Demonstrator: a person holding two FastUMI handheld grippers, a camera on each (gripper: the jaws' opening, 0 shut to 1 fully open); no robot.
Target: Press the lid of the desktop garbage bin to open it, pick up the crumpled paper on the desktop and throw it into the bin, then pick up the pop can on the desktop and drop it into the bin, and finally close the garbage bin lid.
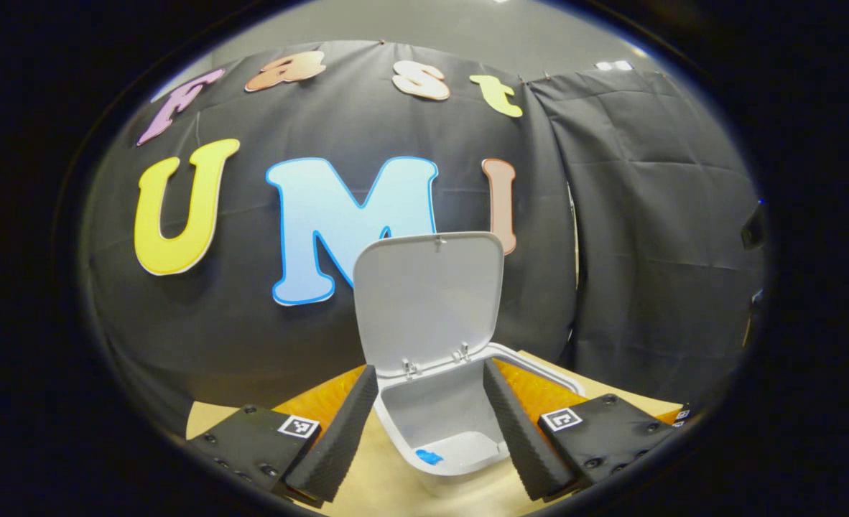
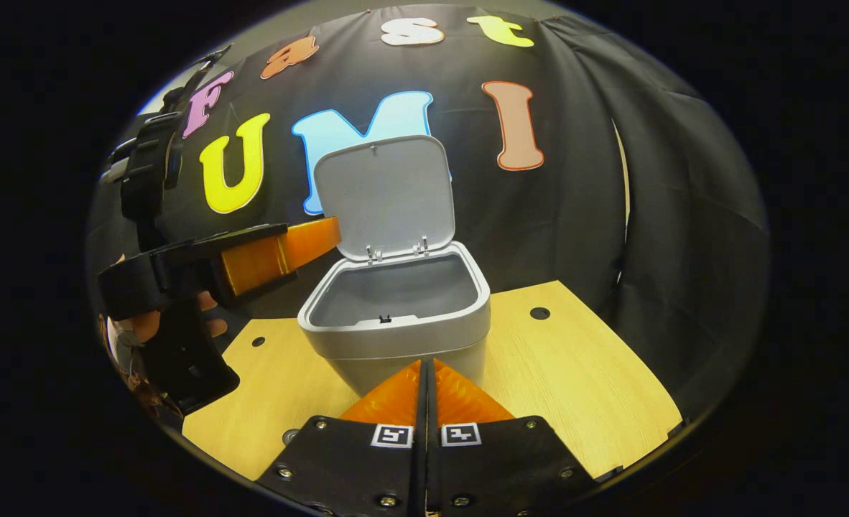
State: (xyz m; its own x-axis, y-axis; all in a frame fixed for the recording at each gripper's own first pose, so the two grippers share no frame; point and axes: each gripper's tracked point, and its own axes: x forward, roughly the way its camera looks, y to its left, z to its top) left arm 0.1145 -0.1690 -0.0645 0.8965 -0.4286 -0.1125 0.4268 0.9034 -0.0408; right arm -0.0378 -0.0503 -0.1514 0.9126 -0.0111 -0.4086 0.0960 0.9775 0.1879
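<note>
- We are seeing the bin [image 2: 396,327] with its lid [image 2: 385,197] standing open; no paper or can is lying on the desktop [image 2: 575,373].
- We are holding the left gripper [image 1: 430,431] spread and empty over the bin, the right gripper [image 2: 427,380] closed on nothing; closing the lid is probably remaining.

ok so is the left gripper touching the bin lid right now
Apart. In the right gripper view, the left gripper hangs just left of the raised lid, with dark wall showing between its fingertips and the lid's edge.

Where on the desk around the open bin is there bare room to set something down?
Right of the bin, bare wooden desktop runs to the desk's edge and the booth's cloth wall, broken by one small hole. Left of the bin is a narrower bare strip, crowded from above by the left hand-held gripper. The right hand-held gripper sits in front of the bin.
</note>
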